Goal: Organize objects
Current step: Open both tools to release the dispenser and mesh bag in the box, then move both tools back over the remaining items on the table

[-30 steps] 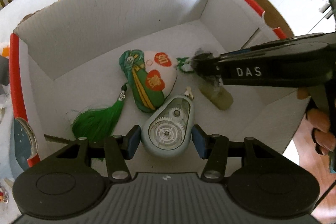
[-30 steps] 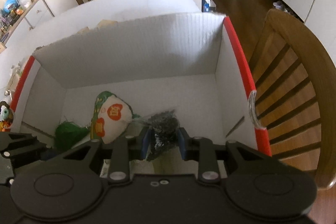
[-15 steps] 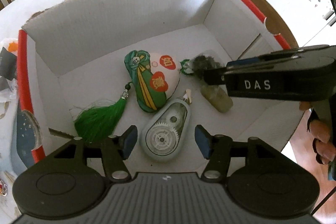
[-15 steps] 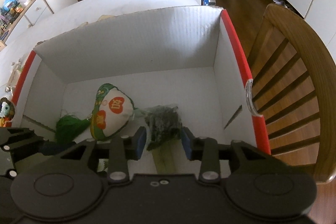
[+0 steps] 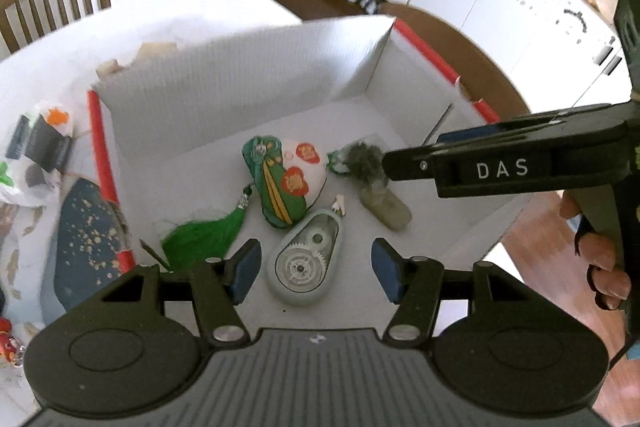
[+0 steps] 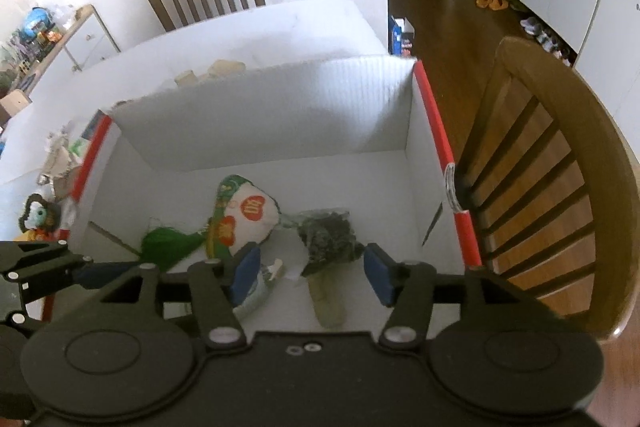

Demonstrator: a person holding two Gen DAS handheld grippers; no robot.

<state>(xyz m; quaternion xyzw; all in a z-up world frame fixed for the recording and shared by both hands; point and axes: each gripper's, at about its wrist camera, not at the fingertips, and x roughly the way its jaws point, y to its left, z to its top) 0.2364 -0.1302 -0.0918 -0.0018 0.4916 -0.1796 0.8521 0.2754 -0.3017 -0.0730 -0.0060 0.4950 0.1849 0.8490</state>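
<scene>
Both grippers, left and right, are held with fingers parted, empty, above the dispenser and bag in the box.

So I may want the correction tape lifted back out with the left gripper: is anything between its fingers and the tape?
Nothing visible: the left gripper stands open above the correction tape, which lies uncovered on the box floor.

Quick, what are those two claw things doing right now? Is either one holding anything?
Left gripper: open, holding nothing; jaws just widened.
Right gripper: open, holding nothing; jaws just opened.
</scene>
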